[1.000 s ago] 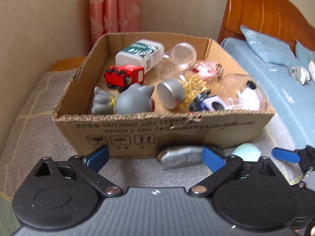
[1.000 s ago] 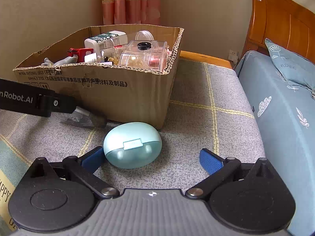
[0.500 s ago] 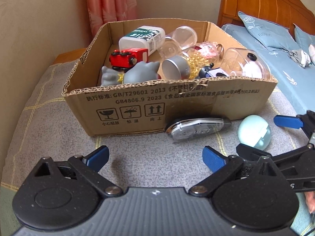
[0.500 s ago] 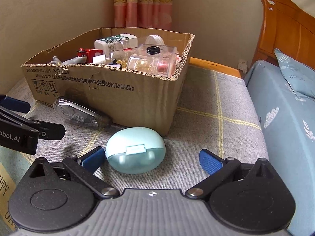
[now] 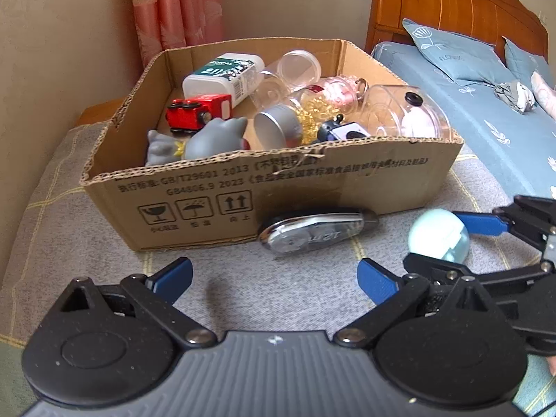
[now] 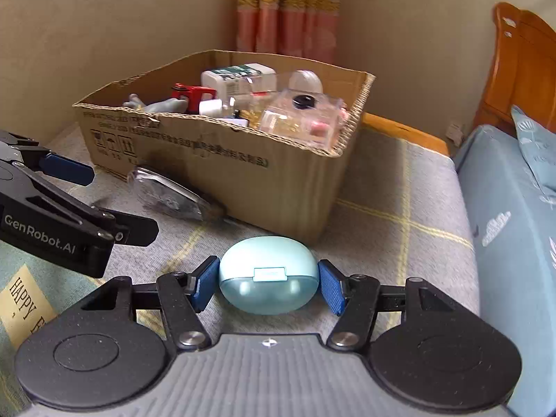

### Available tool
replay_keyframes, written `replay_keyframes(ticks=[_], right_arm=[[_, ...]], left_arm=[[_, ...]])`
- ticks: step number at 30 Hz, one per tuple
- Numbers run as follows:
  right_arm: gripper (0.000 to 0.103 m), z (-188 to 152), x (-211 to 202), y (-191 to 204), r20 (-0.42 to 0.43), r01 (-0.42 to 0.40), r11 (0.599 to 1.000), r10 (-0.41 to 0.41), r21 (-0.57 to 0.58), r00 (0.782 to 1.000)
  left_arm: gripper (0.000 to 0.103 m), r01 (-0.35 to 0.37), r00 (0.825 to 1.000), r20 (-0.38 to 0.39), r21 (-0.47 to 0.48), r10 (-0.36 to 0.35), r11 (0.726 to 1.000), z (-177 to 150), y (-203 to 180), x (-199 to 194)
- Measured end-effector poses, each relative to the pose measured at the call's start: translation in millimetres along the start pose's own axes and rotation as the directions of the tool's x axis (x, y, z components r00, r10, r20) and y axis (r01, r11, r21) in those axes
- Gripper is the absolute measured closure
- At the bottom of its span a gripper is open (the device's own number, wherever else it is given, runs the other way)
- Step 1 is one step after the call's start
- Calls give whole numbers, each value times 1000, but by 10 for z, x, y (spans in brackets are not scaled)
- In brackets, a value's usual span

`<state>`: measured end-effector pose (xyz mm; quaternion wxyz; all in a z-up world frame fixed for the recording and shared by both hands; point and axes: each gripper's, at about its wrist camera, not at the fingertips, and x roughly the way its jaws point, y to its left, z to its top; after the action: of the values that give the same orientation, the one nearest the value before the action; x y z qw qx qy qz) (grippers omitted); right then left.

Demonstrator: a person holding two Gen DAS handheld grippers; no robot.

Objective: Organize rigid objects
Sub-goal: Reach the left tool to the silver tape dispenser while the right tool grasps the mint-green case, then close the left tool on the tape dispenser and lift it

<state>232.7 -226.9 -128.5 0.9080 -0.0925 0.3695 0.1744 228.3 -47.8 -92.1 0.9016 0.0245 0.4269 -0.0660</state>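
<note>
A teal egg-shaped case [image 6: 269, 274] lies on the grey checked blanket in front of the cardboard box [image 6: 260, 180]. My right gripper [image 6: 267, 282] has its jaws closing on the case, and both blue pads touch its sides. The left wrist view shows the same case [image 5: 438, 236] with a blue right finger [image 5: 479, 224] beside it. A clear tape dispenser [image 5: 312, 232] lies against the box's front wall [image 5: 347, 187], ahead of my left gripper [image 5: 274, 274], which is open and holds nothing.
The box holds a red toy truck [image 5: 198, 113], a grey figure [image 5: 208, 139], a white bottle [image 5: 222, 76], a metal tin [image 5: 274, 128] and clear jars. A blue-sheeted bed [image 5: 486, 111] with a wooden headboard runs along the right. A wall and a curtain stand behind.
The right jaws have come in from wide open onto the teal case. The left gripper has drawn back from the box, so the tape dispenser now lies in plain view ahead of it.
</note>
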Motion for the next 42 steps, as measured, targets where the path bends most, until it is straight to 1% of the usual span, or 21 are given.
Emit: replay_keyframes(ticks=[3, 8, 12, 15, 17, 19, 20, 21, 23, 25, 28, 34, 38, 41, 42], right_arm=[[37, -81, -74, -37, -9, 25, 999, -25, 33, 1000], [37, -187, -154, -49, -1, 38, 997, -38, 69, 999], [37, -204, -165, -37, 5, 47, 996, -48, 79, 999], [37, -210, -164, -36, 9, 49, 995, -50, 82, 999], [37, -212, -160, -30, 12, 50, 995, -52, 82, 999], [37, -221, -168, -30, 16, 51, 995, -52, 83, 999], [37, -224, -168, -30, 18, 51, 995, -52, 83, 998], [37, -226, -170, -28, 19, 51, 995, -53, 82, 998], [36, -231, -176, -28, 21, 51, 995, -53, 82, 998], [36, -236, -180, -30, 23, 51, 995, -53, 82, 998], [36, -234, -178, -26, 25, 54, 995, -57, 83, 998], [36, -245, -202, 14, 16, 66, 994, -67, 86, 998], [36, -258, -234, 68, 5, 59, 995, -59, 81, 998], [36, -256, -252, 126, -6, 52, 996, -52, 73, 999], [35, -258, -259, 144, -9, 50, 996, -49, 72, 999]], left_arm=[[2, 9, 1000, -15, -29, -9, 1000, 40, -56, 61], [2, 27, 999, -24, -118, -30, 993, 127, -141, 178], [3, -1, 1000, -29, -157, -4, 988, 168, -236, 276], [4, -37, 999, -24, -165, 33, 986, 194, -289, 323], [5, -61, 998, -26, -172, 57, 983, 213, -310, 341], [8, -61, 998, -18, -181, 59, 982, 220, -325, 333], [13, -71, 997, -16, -175, 69, 982, 222, -330, 326], [14, -77, 997, -18, -166, 75, 983, 226, -337, 318], [14, -64, 998, -20, -154, 61, 986, 213, -324, 305], [14, -67, 998, -24, -135, 64, 989, 188, -304, 280], [14, -65, 998, -30, -78, 63, 995, 120, -260, 221], [14, -46, 999, -21, 24, 47, 999, -151, -79, -11], [14, -18, 1000, -14, 39, 19, 999, -328, 80, -158], [14, 17, 1000, -23, 13, -17, 1000, -428, 195, -226], [14, 15, 1000, -17, 13, -15, 1000, -456, 212, -253]])
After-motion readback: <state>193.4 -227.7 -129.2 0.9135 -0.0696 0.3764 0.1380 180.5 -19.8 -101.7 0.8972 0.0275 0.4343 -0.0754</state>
